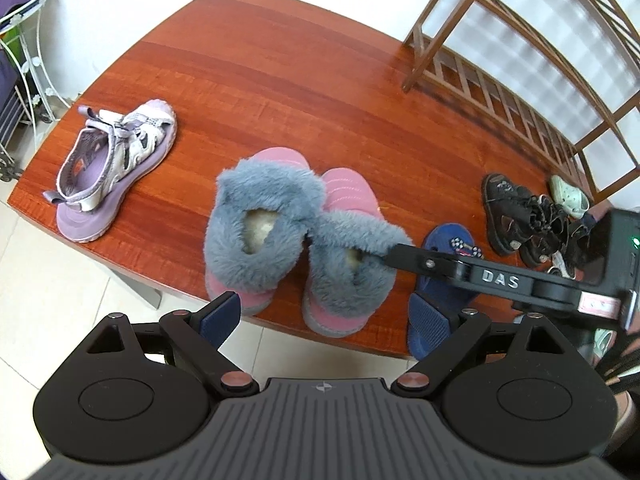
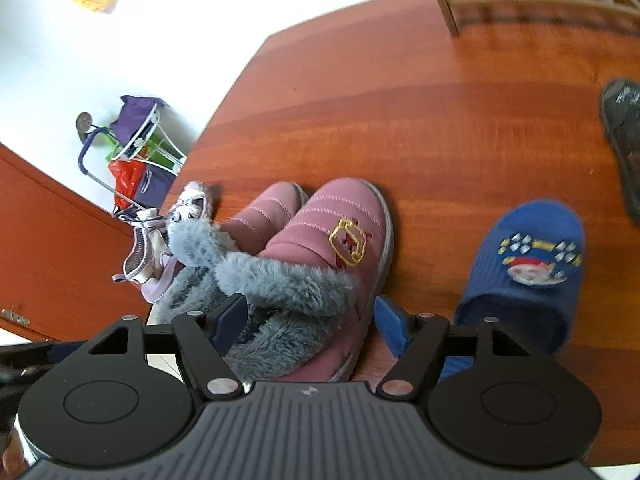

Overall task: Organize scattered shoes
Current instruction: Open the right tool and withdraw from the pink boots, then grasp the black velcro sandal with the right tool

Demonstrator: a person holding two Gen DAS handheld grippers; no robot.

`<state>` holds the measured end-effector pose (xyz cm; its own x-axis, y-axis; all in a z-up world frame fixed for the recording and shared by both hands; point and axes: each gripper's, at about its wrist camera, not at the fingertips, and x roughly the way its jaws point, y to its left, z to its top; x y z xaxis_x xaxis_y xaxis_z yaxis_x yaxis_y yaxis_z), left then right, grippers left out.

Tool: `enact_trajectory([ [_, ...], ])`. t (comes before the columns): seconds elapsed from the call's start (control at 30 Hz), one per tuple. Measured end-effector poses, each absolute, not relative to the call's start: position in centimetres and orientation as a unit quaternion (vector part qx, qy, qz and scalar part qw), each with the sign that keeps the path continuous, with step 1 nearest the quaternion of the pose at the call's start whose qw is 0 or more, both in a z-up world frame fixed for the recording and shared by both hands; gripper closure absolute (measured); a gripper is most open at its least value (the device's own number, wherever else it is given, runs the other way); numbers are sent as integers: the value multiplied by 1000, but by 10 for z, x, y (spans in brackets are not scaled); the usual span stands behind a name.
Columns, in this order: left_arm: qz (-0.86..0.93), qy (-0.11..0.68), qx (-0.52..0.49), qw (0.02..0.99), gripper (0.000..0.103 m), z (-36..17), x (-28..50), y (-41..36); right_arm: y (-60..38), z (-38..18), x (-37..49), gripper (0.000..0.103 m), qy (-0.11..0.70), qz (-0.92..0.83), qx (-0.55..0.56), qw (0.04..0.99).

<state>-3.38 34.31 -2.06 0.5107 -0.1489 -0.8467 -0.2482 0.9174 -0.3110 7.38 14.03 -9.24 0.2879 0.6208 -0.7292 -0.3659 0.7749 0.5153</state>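
Note:
Two pink boots with grey fur cuffs stand side by side near the table's front edge, the left boot [image 1: 260, 216] and the right boot [image 1: 348, 256]. My left gripper [image 1: 326, 320] is open and empty, just in front of them. My right gripper [image 2: 310, 320] is open, its fingers astride the right boot's [image 2: 320, 248] fur cuff, one finger inside the opening. It reaches in from the right in the left wrist view [image 1: 404, 256]. A purple sandal [image 1: 116, 168] lies at the left. A blue slipper [image 2: 524, 272] lies right of the boots.
A wooden shoe rack [image 1: 500, 92] stands at the back right of the red-brown table [image 1: 280, 80]. Black shoes [image 1: 520, 216] and a pale green shoe [image 1: 568, 196] lie in front of it. A white wire stand [image 1: 24, 64] with bags is off the table's left.

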Motion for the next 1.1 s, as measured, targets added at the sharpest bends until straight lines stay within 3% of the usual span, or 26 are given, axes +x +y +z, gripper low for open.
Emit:
enact_trajectory([
  [0.3, 9, 494, -188, 849, 11, -19, -18, 313, 93, -71, 77, 21, 480, 283, 104, 824],
  [1.1, -59, 500, -160, 849, 11, -21, 43, 161, -80, -55, 107, 16, 458, 193, 55, 866],
])
